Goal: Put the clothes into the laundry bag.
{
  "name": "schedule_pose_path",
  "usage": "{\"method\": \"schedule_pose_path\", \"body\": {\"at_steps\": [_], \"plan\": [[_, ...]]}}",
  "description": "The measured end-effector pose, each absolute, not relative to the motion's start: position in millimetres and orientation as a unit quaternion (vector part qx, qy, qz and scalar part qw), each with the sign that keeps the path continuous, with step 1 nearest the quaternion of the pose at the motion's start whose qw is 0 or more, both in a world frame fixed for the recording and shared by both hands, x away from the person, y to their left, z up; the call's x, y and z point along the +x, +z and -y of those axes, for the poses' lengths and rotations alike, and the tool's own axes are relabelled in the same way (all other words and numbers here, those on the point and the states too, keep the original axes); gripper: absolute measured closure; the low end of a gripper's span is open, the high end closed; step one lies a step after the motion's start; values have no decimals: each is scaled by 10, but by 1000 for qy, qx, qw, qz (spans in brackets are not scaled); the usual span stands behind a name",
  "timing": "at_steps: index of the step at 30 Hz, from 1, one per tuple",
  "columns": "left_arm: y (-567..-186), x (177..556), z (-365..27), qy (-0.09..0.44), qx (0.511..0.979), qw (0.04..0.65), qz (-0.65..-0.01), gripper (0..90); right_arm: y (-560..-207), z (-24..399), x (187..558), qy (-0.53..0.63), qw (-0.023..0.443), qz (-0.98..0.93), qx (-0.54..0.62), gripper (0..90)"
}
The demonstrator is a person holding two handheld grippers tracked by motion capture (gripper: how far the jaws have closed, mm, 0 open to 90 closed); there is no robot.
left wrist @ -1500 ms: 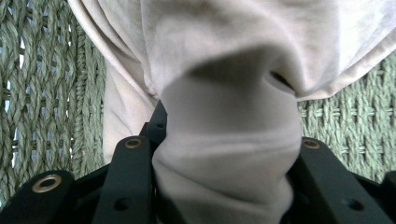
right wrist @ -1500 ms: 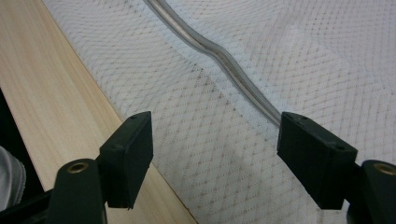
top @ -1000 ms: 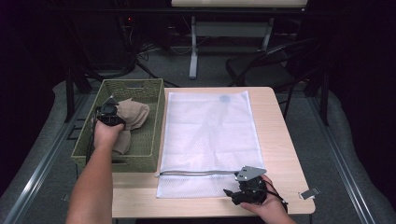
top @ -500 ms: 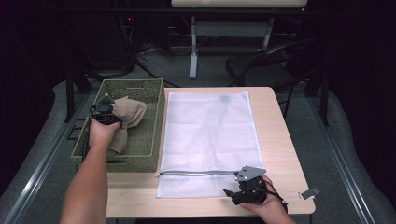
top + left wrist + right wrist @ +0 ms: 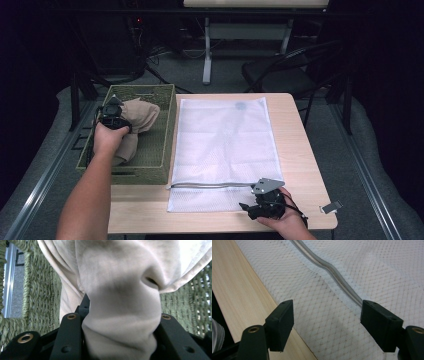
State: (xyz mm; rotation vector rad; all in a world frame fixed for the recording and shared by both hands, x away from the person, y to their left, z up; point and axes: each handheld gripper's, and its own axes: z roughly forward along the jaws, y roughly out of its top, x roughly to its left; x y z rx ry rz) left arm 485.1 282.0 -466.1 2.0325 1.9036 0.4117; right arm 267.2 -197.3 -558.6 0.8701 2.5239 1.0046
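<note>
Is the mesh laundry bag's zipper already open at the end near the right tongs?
No, in the right gripper view the zipper on the mesh laundry bag runs shut, and the right tongs hover open over it.

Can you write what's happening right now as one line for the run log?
left hand-held gripper: shut on beige cloth over green basket | right hand-held gripper: open above white mesh bag near zipper

Both grippers, the left gripper [image 5: 111, 117] and the right gripper [image 5: 264, 202], are black with brass-ringed screw holes, the right topped by a grey three-cornered plate.
</note>
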Motion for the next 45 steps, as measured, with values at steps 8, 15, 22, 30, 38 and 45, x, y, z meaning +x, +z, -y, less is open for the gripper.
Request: {"method": "schedule_pose_path", "body": {"at_steps": [8,15,22,30,38,45], "plan": [[-4561,4849,-2783,142,715,165,-665,589,-5589,1973,2672,348,144,-876,301,269],[-4437,4831,-2774,142,717,171,-661,589,-5586,1975,2671,348,144,-876,301,269],[-4334,4813,-2786,147,717,170,-660,589,-5587,1973,2671,347,144,-877,300,269],[-4231,4794,-2811,150,713,170,-664,589,-5585,1976,2674,348,144,-877,299,269],[-4139,4767,-2821,155,712,175,-662,588,-5591,1968,2675,350,146,-876,298,269],[-4064,4752,-2812,156,715,178,-658,588,-5590,1962,2672,348,146,-877,299,270]]}}
